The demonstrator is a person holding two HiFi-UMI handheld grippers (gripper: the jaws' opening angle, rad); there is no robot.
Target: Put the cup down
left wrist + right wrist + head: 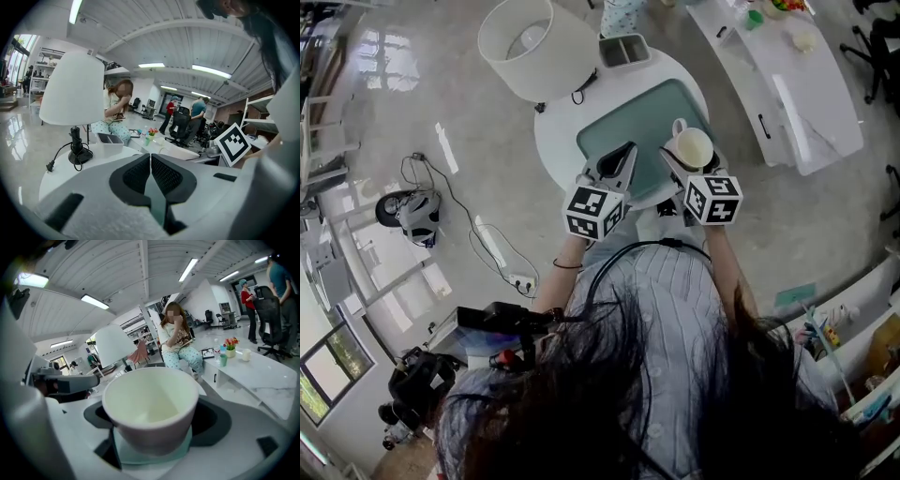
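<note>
Head view: the right gripper (682, 157) clamps a white cup (692, 147) at the right edge of a green mat (642, 117) on a round white table (555, 141). Right gripper view: the jaws press on either side of the cup's lower wall, the cup stands upright and looks empty, and green mat shows beneath it. Whether its base touches the mat cannot be told. Left gripper view: the left gripper (622, 157) has its jaws closed tip to tip with nothing between them, and it hangs just beside the cup over the same mat.

Progress: the cup appears to be at or near its resting place, and what remains is probably to settle it and open the jaws.

Writing: none legible. Only black-and-white square markers show on the cubes (595, 211).
</note>
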